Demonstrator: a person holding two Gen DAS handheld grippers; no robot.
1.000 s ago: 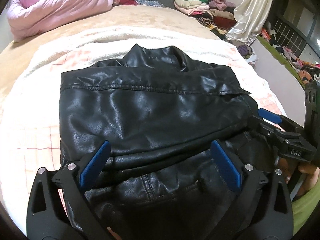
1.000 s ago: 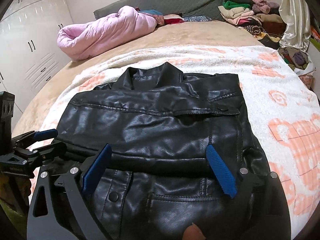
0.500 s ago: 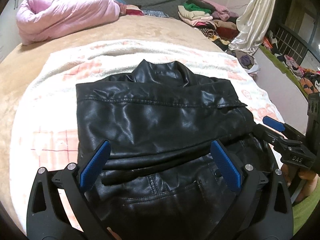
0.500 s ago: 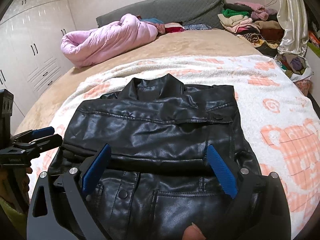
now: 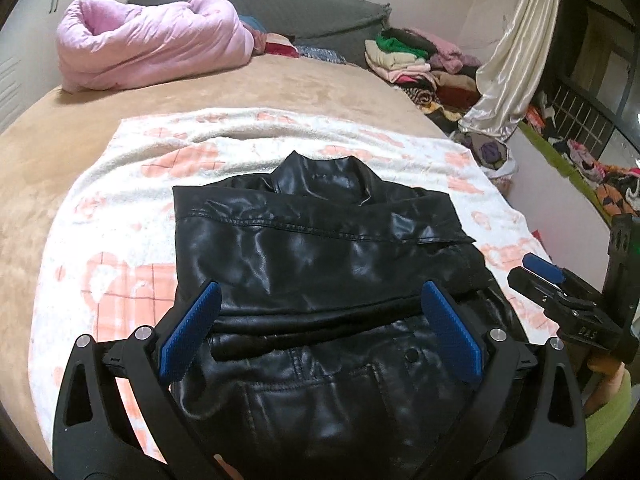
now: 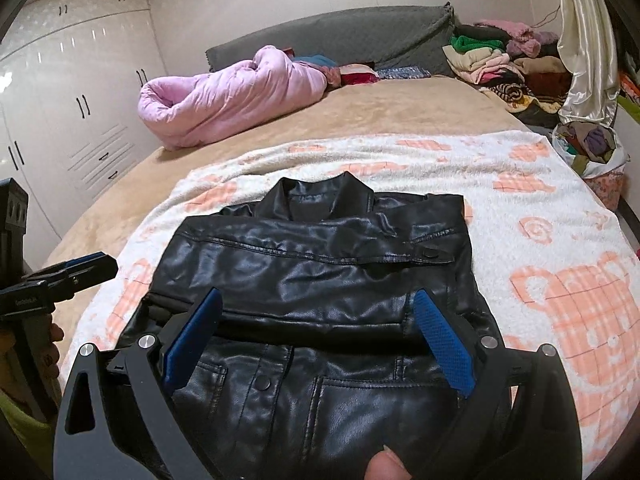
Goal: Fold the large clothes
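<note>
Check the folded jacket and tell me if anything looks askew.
The black leather jacket lies folded on the blanket, but unevenly: its collar sticks out past the top fold, and the near hem is still unfolded.

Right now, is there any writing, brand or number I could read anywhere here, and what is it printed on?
"DAS": pale letters on the black body of the right tongs, seen from the left wrist view.
Too blurred to read: a short pale marking on the body of the left tongs, seen from the right wrist view.
None: the black leather jacket, the patterned blanket and the wardrobe doors show no lettering.
</note>
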